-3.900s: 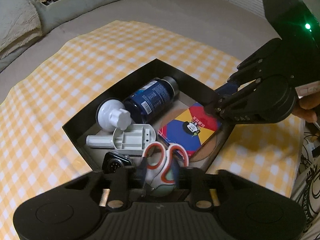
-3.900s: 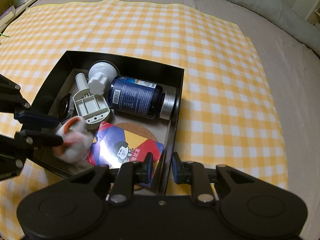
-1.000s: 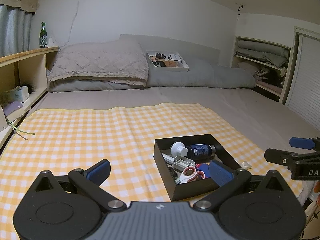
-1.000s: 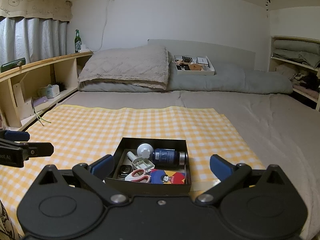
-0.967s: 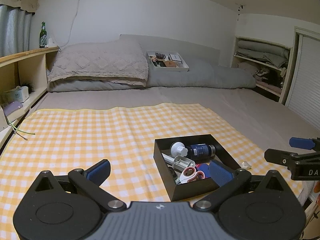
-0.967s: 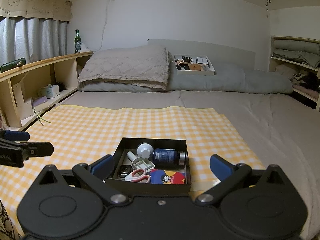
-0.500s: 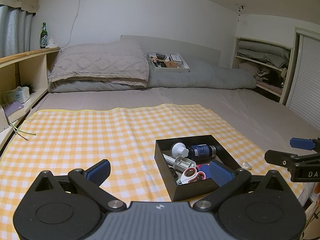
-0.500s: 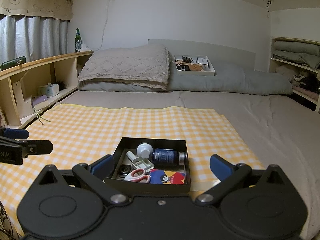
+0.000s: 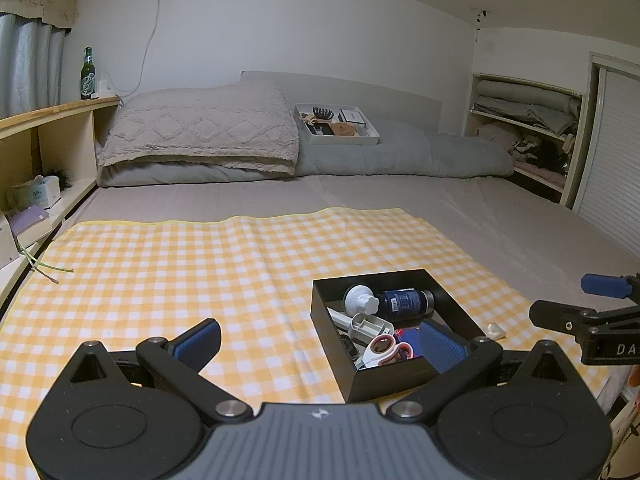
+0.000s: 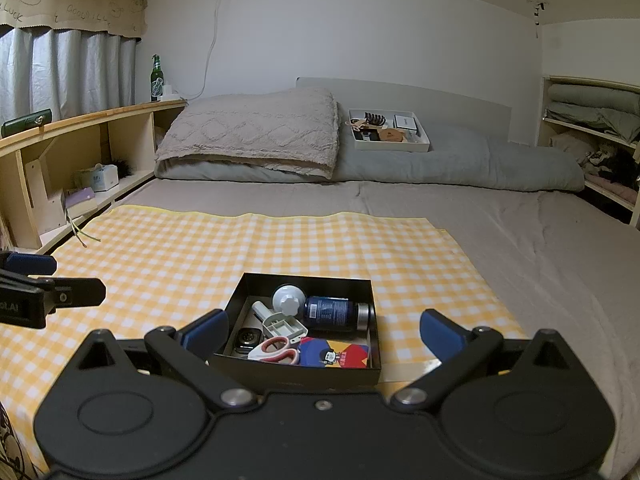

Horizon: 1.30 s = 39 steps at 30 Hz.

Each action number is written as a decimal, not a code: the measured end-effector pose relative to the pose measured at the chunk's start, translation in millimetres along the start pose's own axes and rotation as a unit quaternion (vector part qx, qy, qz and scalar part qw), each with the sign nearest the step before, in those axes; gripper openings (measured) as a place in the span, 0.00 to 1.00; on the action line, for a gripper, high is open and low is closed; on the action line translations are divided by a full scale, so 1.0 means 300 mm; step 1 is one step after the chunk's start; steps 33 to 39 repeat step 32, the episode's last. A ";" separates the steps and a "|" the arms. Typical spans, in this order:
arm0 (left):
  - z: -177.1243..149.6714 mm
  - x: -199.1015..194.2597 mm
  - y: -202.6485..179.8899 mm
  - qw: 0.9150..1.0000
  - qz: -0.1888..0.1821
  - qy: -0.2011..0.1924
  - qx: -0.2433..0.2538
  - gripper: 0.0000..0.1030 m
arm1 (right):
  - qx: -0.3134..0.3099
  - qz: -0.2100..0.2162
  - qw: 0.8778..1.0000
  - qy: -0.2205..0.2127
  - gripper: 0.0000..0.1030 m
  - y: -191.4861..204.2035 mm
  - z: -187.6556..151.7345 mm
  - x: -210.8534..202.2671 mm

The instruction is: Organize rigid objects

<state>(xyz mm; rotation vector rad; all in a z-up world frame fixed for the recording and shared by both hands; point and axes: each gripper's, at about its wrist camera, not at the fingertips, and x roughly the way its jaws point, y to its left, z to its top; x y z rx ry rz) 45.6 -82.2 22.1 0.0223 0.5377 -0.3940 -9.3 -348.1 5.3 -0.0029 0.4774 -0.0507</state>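
A black open box [image 9: 320, 300] [image 10: 374, 304] sits on a yellow checked cloth [image 9: 180, 264] [image 10: 192, 248] on the bed. It holds a dark blue bottle [image 9: 404, 301] [image 10: 332, 312], a white round knob [image 9: 360, 303] [image 10: 288, 300], a white plastic part [image 10: 282, 326], red-handled scissors [image 9: 386, 349] [image 10: 276, 348], a colourful card box [image 10: 336, 354] and a smartwatch [image 10: 246, 338]. My left gripper [image 9: 318, 338] is open and empty, held back from the box. My right gripper [image 10: 324, 332] is open and empty, also held back.
A small pale scrap [image 9: 495, 330] lies on the cloth right of the box. A pillow [image 10: 252, 136], a grey bolster with a white tray [image 10: 390, 132], and wooden shelves [image 10: 80, 140] with a green bottle [image 10: 156, 78] stand at the back.
Both grippers pulled back and up from the box, opened wide and released the scissors, which lie in the box. In the last second the views barely shift.
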 end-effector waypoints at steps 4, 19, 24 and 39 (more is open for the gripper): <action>-0.002 0.003 0.000 1.000 0.002 -0.001 0.002 1.00 | 0.000 0.000 1.000 0.000 1.00 0.000 -0.001 0.001; -0.006 0.004 0.005 1.000 0.002 0.000 0.005 1.00 | -0.001 0.000 1.000 -0.001 1.00 0.000 0.000 0.000; -0.006 0.004 0.008 1.000 0.002 -0.001 0.005 1.00 | -0.001 0.000 1.000 -0.001 1.00 0.000 0.000 0.000; -0.005 0.004 0.013 1.000 0.006 -0.001 0.004 1.00 | -0.001 0.000 1.000 -0.001 1.00 0.001 0.001 -0.002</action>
